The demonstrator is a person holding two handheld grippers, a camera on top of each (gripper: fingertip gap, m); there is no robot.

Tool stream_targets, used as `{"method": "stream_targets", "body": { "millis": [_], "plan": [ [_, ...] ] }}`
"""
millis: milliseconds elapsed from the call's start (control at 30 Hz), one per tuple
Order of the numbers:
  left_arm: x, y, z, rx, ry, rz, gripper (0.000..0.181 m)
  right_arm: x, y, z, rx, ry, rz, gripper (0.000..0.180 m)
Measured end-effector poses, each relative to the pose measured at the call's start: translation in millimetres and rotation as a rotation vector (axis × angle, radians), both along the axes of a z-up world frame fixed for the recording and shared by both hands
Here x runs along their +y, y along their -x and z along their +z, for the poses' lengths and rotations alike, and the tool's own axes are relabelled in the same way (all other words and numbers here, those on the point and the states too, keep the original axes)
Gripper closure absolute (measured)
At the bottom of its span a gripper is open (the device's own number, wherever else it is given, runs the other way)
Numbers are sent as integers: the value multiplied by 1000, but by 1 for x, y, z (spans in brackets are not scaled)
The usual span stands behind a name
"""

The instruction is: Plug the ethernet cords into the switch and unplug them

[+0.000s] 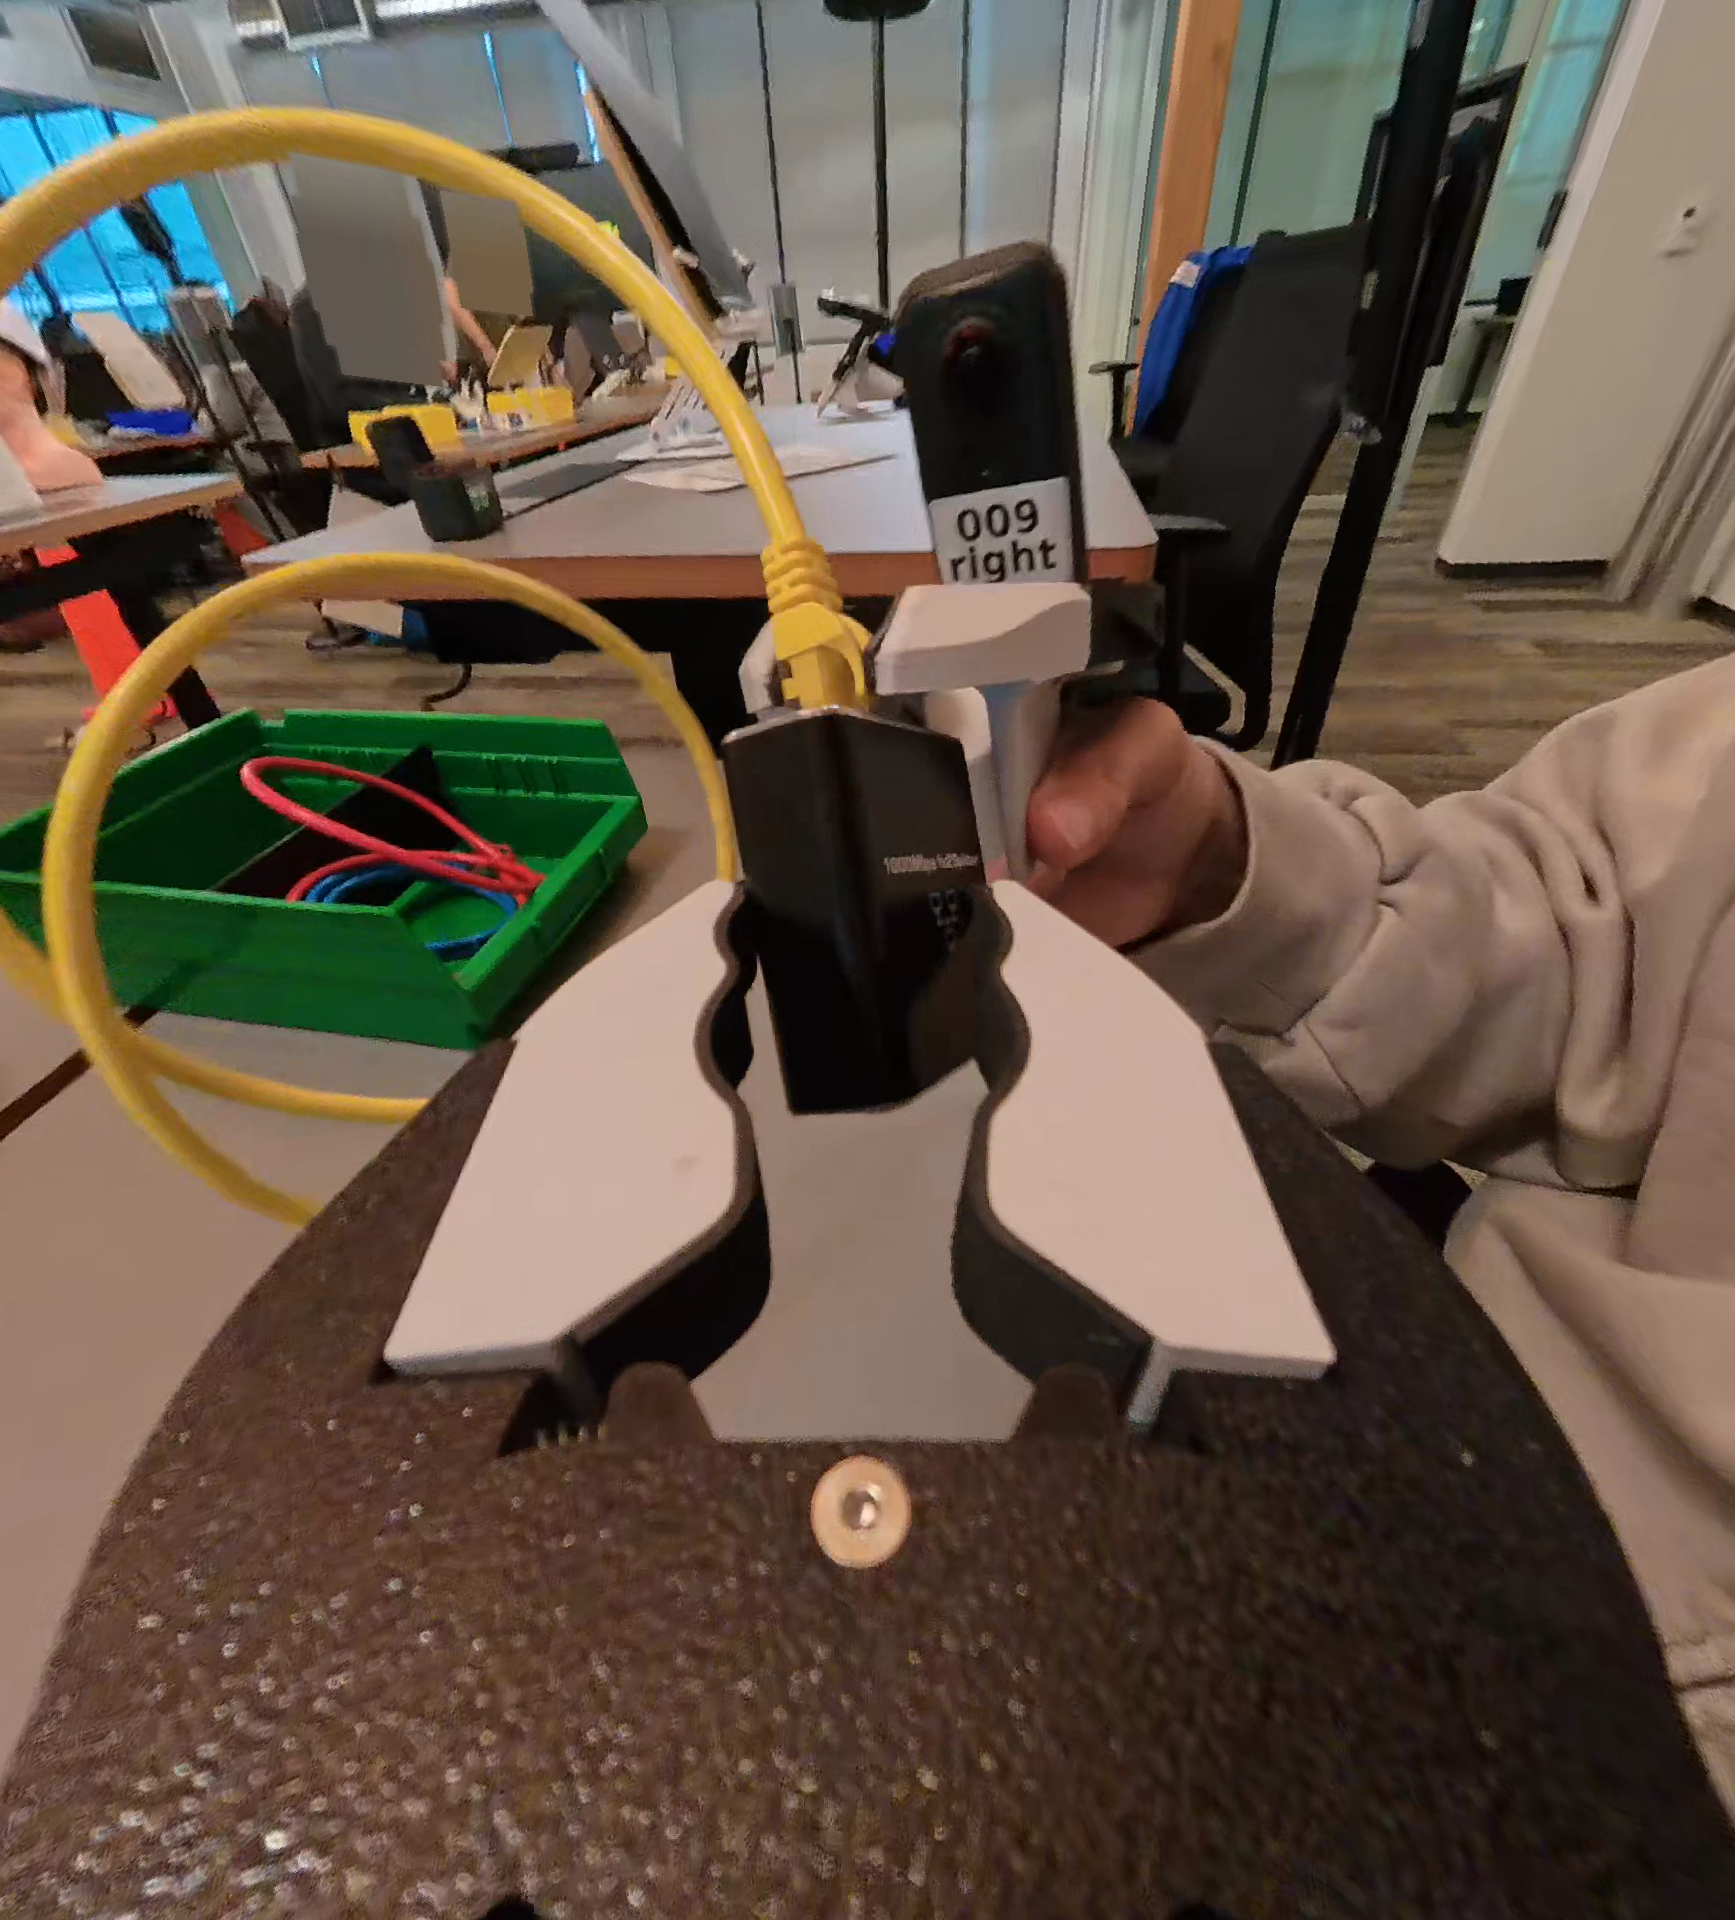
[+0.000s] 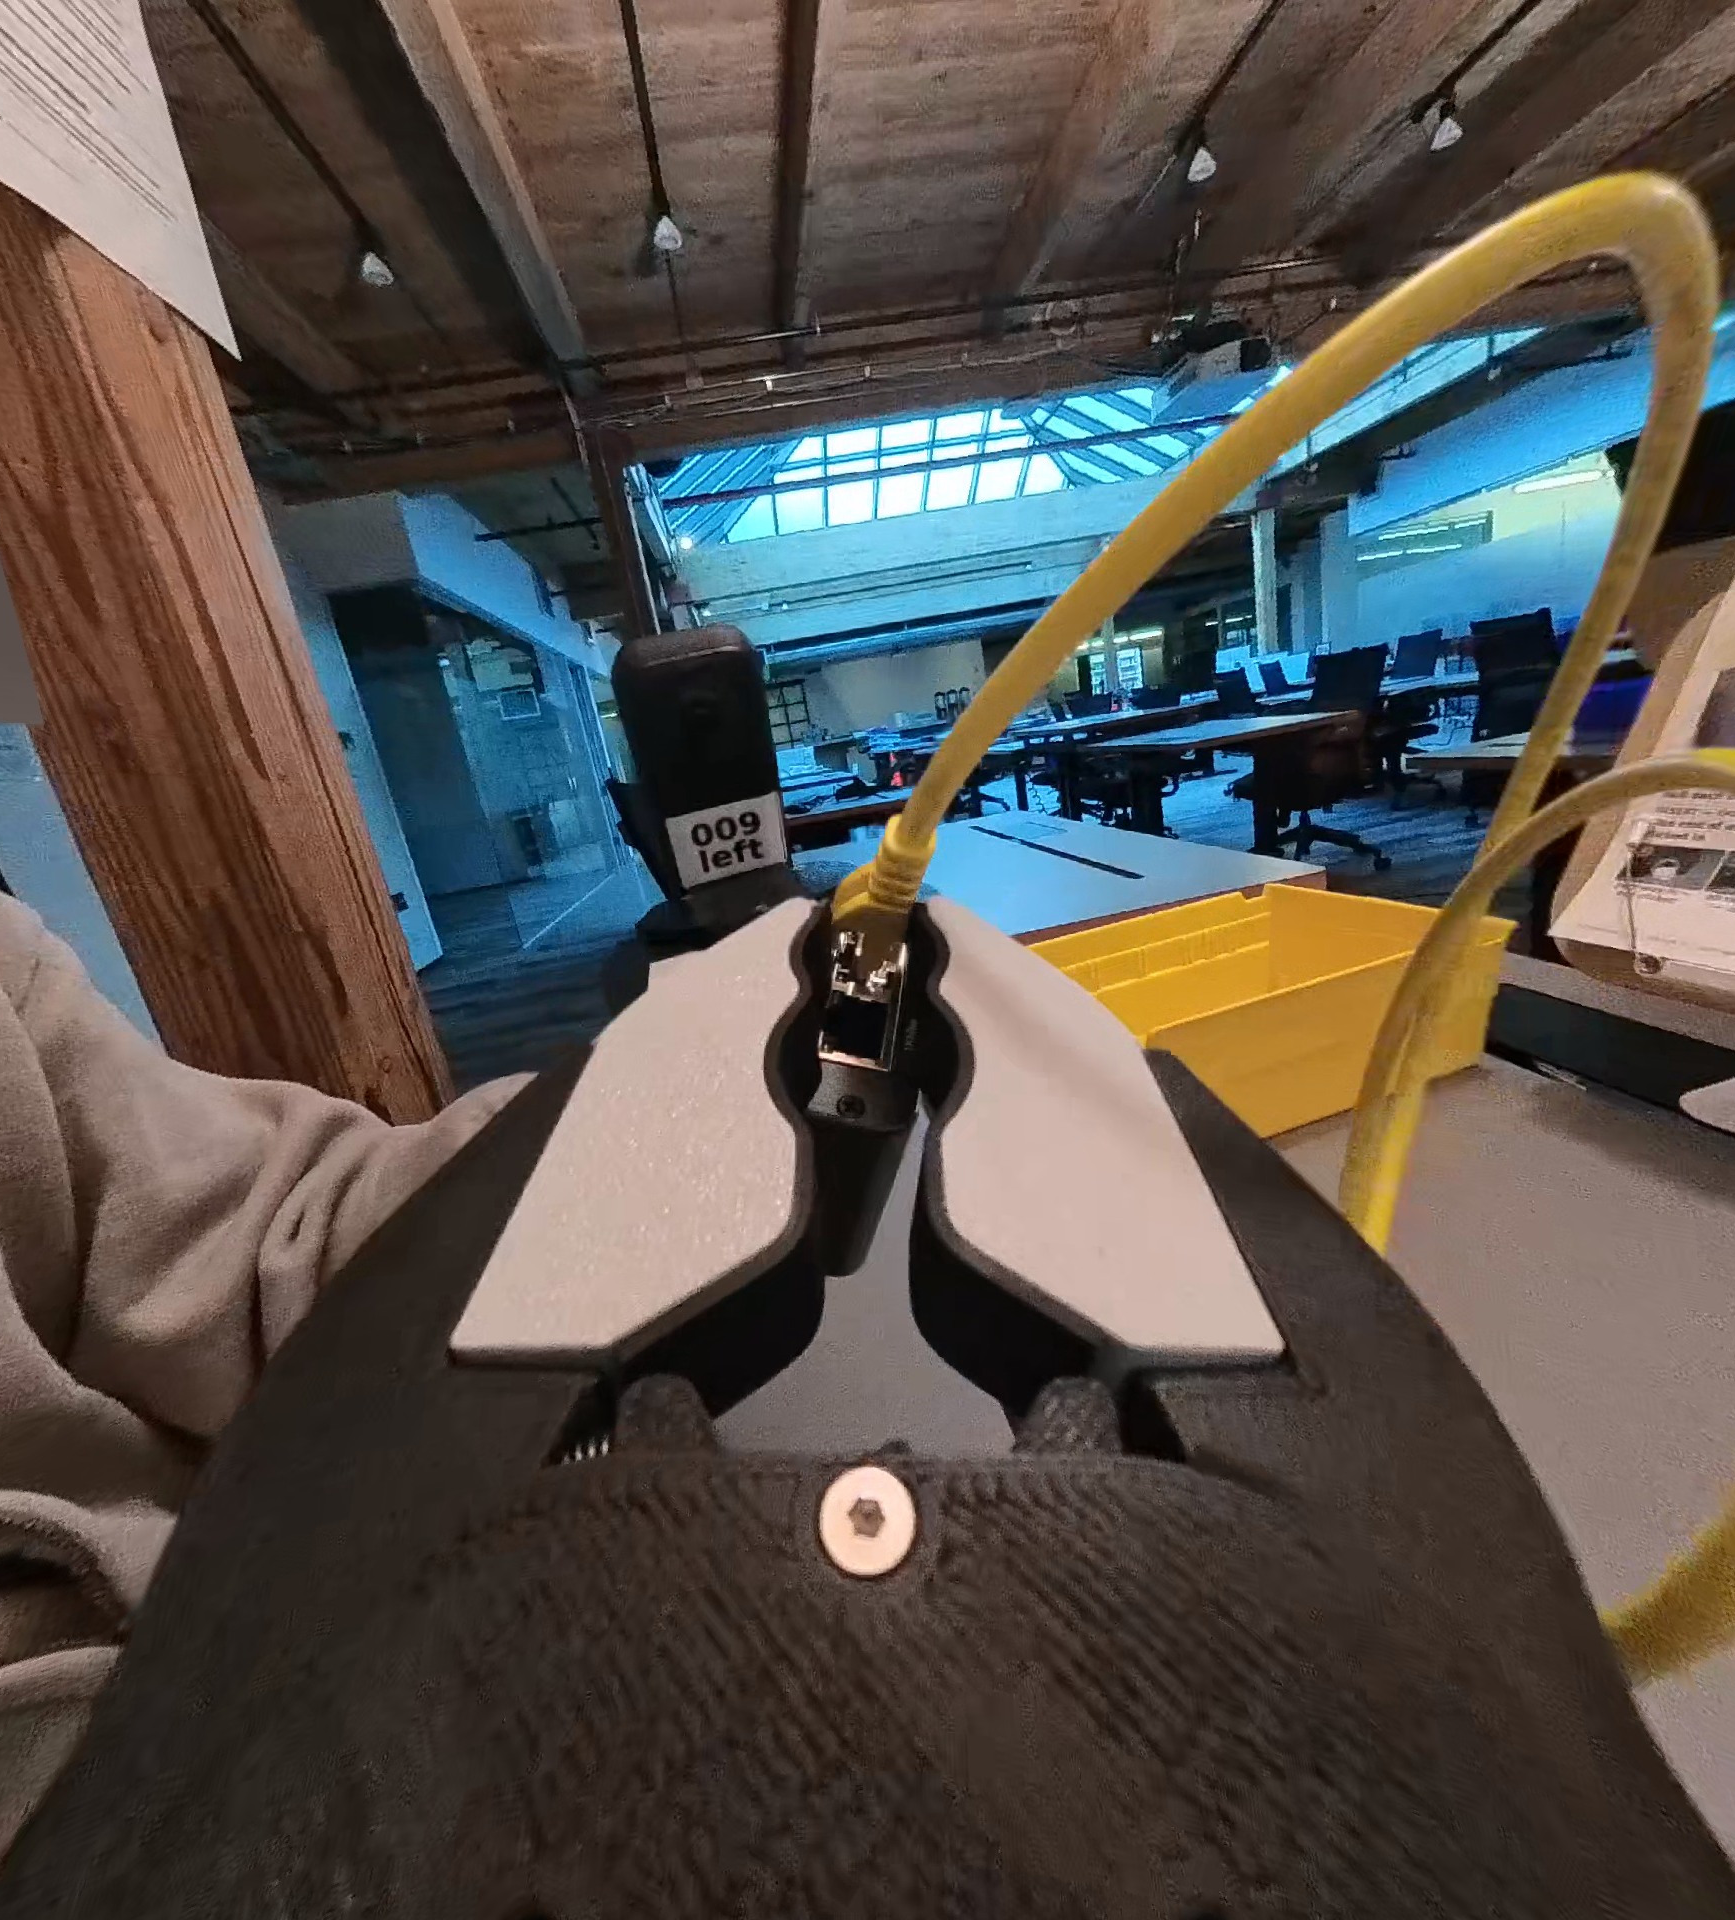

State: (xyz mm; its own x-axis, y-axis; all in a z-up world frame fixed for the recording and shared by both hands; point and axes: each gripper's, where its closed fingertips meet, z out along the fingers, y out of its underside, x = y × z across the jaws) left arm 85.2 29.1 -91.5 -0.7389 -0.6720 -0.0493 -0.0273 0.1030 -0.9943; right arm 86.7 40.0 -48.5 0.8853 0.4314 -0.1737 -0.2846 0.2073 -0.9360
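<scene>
My left gripper (image 1: 863, 935) is shut on a small black switch (image 1: 858, 883) and holds it upright above the table. A yellow ethernet cord (image 1: 219, 145) loops widely to the left, and its plug (image 1: 809, 634) sits in the top of the switch. My right gripper (image 1: 847, 665) comes in from behind, held by a hand. In the right wrist view, the right gripper (image 2: 868, 925) is shut around the yellow plug (image 2: 889, 883), just above the switch's metal ports (image 2: 858, 1003). The cord (image 2: 1465, 343) arcs up to the right.
A green bin (image 1: 250, 956) with a red cord (image 1: 375, 790) and a blue cord (image 1: 468, 925) stands on the table to the left. A yellow bin (image 2: 1258, 997) stands beyond the right gripper, with printed sheets (image 2: 1725, 779) to the right. A wooden post (image 2: 167, 623) stands at the left. Left and right tips are no more than a few centimetres apart.
</scene>
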Motion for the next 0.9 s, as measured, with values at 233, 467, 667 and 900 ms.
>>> {"method": "stream_targets", "body": {
  "millis": [233,467,667,900],
  "plan": [
    [13,-17,-13,17,-211,262,110,10,-16,-10,28,80,-170,165],
    [20,-34,-16,-112,-346,566,98,10,-16,-2,191,15,-193,165],
    [22,-36,-11,-221,-373,657,104,13,-20,-10,258,40,-192,165],
    [24,-39,-19,-177,-467,613,105,13,-24,-15,275,70,-199,165]
  ]
}}
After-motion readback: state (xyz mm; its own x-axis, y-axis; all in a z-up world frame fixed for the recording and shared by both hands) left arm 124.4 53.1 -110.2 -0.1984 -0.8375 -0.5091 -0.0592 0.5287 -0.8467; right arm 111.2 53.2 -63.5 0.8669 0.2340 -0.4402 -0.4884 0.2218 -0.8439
